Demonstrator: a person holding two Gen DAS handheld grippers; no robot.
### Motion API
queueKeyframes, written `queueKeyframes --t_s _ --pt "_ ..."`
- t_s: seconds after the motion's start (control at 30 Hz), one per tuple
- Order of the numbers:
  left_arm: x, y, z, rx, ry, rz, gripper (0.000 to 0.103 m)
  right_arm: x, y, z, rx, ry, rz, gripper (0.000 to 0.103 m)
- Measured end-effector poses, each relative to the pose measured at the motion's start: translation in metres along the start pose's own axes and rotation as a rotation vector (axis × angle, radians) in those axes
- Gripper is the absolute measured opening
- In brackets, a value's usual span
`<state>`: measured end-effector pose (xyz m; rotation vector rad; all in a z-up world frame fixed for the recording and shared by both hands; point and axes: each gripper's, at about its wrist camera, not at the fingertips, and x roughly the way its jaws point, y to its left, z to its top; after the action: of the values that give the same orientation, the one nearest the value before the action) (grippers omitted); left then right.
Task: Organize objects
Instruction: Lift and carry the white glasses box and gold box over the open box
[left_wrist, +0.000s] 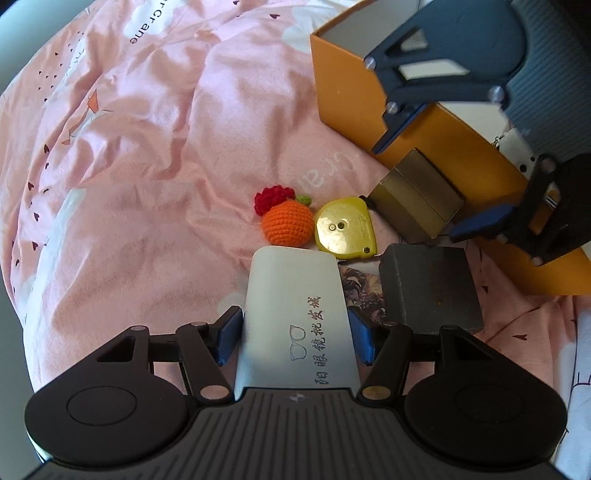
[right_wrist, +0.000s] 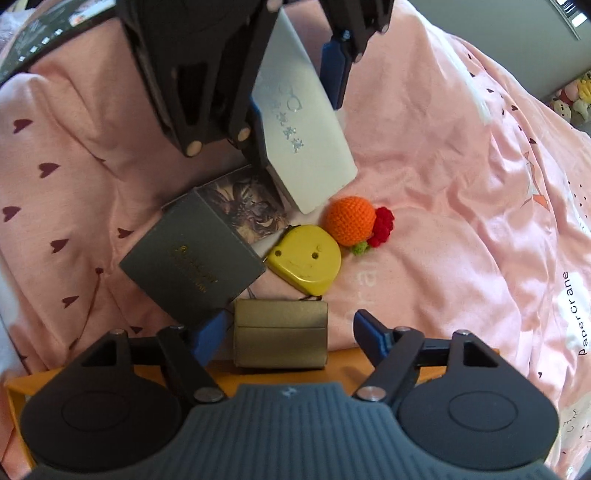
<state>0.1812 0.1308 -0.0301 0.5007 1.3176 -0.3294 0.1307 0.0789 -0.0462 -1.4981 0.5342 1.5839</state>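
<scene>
Item: silver glasses case (left_wrist: 295, 321), clamped across its narrow width between the blue pads of the left gripper (left_wrist: 295, 334), its long axis running straight out along the fingers, held tilted above the pink bedsheet (left_wrist: 147, 166) and the dark grey box (right_wrist: 192, 258). Item: gold box (right_wrist: 280, 334), lying at the edge of the orange box (left_wrist: 351, 92), between the spread, released jaws of the right gripper (right_wrist: 291, 334), neither pad pressing on it. Judgement: the orange box sits to the case's right in the left wrist view, nearer the right hand.
</scene>
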Motion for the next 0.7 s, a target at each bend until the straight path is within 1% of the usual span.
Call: queueKeyframes --t_s 0.13,0.23,0.3,0.33,0.5,0.7 --pt "-0.004 0.000 -0.002 -0.009 -0.024 0.001 0.070 0.013 0.003 0.001 -0.012 0.031 -0.012 0.075" --pt "-0.006 0.001 -0.005 -0.025 -0.047 -0.013 0.070 0.018 0.001 -0.001 0.020 0.033 0.003 0.071" --pt "-0.007 0.001 -0.008 -0.033 -0.051 -0.011 0.070 0.020 0.001 -0.003 0.040 0.035 0.009 0.061" --pt "-0.008 0.001 -0.009 -0.036 -0.056 -0.007 0.070 0.019 0.001 -0.003 0.049 0.032 0.013 0.061" --pt "-0.023 -0.004 -0.011 -0.037 -0.099 0.001 0.070 0.002 0.005 -0.007 0.061 -0.017 -0.016 0.061" --pt "-0.044 -0.010 -0.010 -0.052 -0.159 0.008 0.070 -0.044 0.004 -0.011 0.095 -0.124 -0.090 0.061"
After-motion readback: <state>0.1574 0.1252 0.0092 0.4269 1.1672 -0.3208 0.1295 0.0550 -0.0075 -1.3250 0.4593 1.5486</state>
